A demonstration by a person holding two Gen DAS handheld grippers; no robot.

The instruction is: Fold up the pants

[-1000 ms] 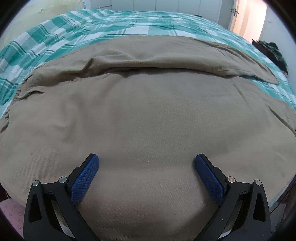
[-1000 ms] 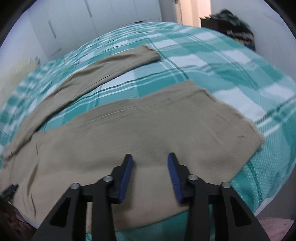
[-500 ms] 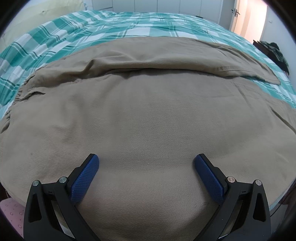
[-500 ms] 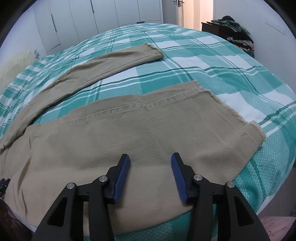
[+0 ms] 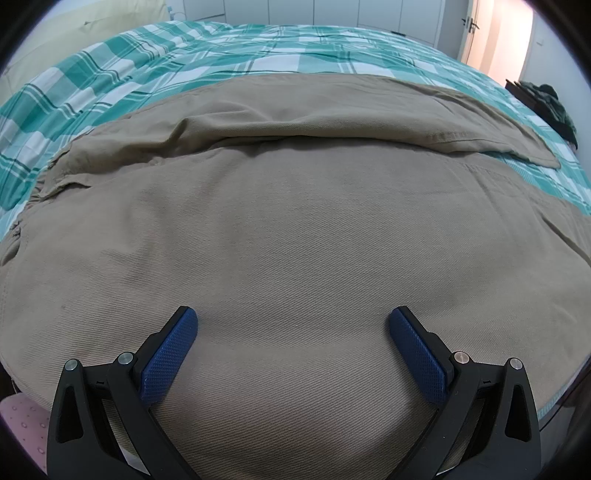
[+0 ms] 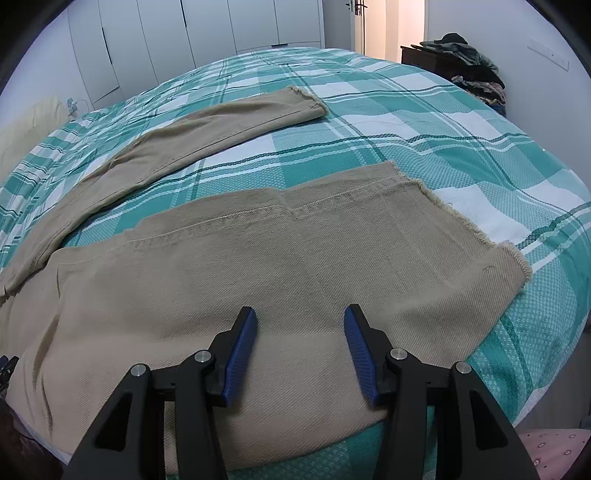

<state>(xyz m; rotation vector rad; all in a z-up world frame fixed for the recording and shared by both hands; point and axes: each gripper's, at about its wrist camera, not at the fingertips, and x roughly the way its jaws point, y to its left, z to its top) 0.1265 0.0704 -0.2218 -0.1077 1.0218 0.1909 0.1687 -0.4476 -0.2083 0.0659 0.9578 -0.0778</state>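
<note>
Tan pants [image 5: 295, 229] lie spread flat on a bed with a green and white plaid cover [image 5: 184, 48]. In the left wrist view my left gripper [image 5: 293, 317] is open wide just above the broad upper part of the pants, holding nothing. In the right wrist view the pants [image 6: 258, 258] show two legs: the near leg with a frayed hem [image 6: 476, 229] and the far leg [image 6: 221, 122] angled away. My right gripper [image 6: 300, 314] is open above the near leg, close to the bed's front edge, holding nothing.
A dark stand piled with clothes [image 6: 469, 62] is at the far right by an open door [image 6: 391, 26]. White wardrobes [image 6: 184, 40] line the back wall. A pink patterned surface [image 6: 550, 450] lies below the bed's front edge.
My right gripper has risen and tilted, so more of the bed and room shows, and its jaws have opened wider. My left gripper has edged slightly closer to the pants.
</note>
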